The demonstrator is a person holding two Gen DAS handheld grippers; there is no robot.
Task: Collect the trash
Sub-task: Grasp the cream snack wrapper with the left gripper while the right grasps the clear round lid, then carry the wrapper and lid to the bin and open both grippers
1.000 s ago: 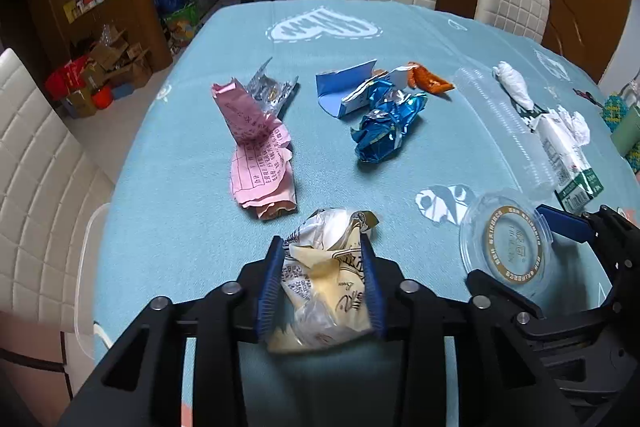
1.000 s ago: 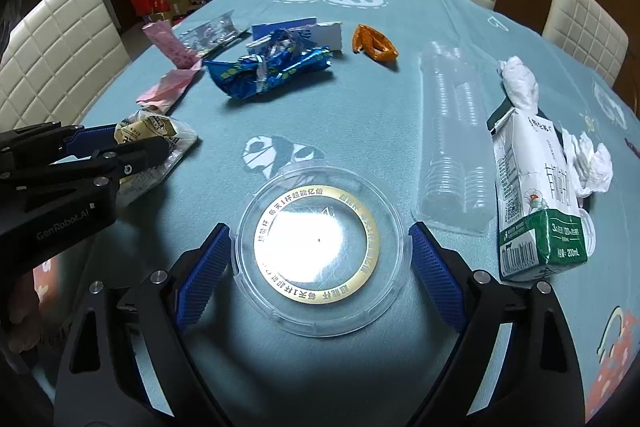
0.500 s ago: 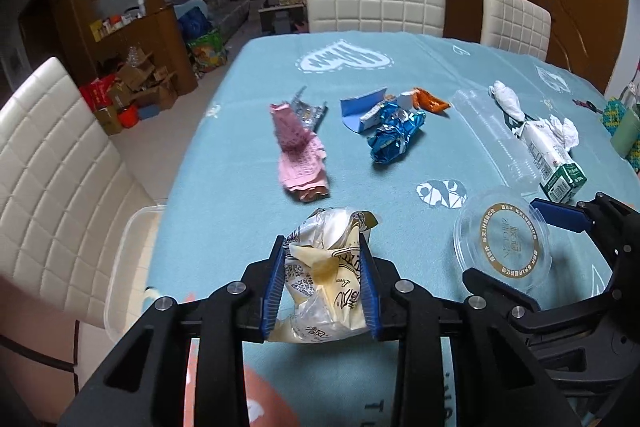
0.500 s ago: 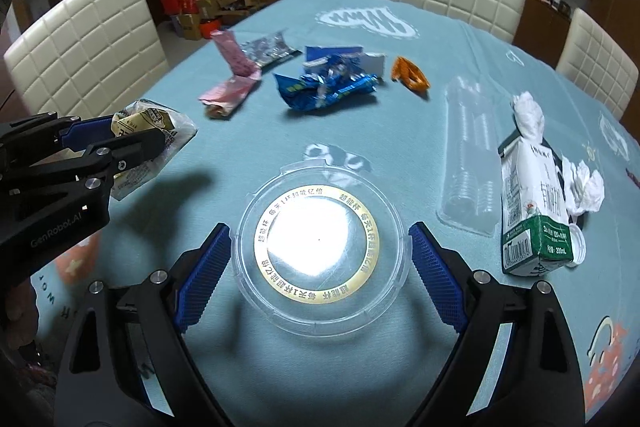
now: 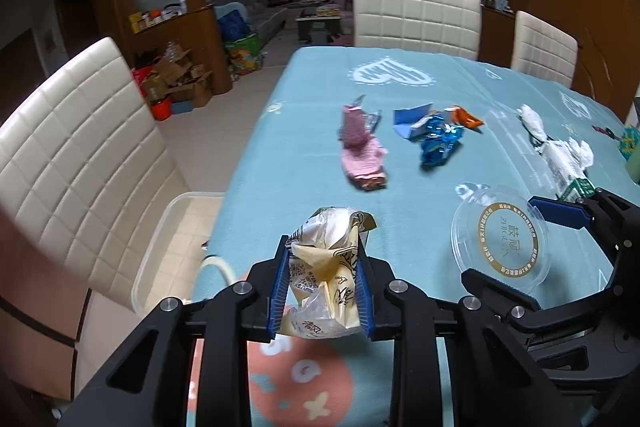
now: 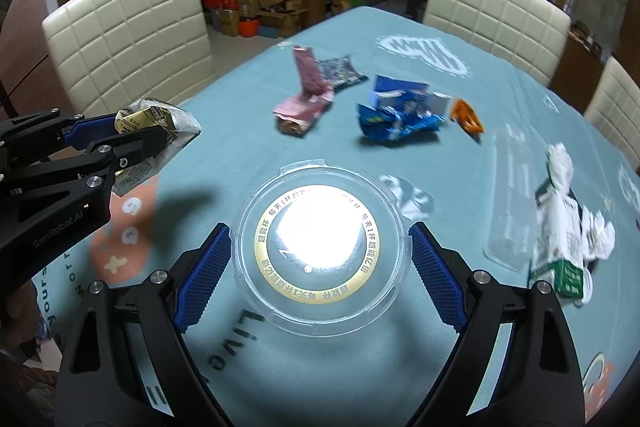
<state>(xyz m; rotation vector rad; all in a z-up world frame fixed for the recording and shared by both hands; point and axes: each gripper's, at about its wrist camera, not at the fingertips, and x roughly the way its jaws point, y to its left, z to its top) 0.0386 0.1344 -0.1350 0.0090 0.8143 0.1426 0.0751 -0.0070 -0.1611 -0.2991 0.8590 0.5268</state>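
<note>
Between my left claw's (image 5: 323,285) blue pads sits a crumpled cream snack wrapper (image 5: 326,277), pinched at its middle so it hangs clear of the teal tablecloth (image 5: 280,155). My right claw (image 6: 320,269) clamps a clear plastic lid (image 6: 320,245) by its rim, flat. Ahead of both claws lie a pink wrapper (image 5: 362,155), a blue wrapper (image 5: 438,143) and a milk carton (image 6: 558,239), uncollected.

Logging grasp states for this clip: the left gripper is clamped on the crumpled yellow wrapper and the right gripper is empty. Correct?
Not quite. The left gripper does clamp the crumpled yellow wrapper, but the right gripper is not empty: the right wrist view shows the clear round lid held between its blue pads.
</note>
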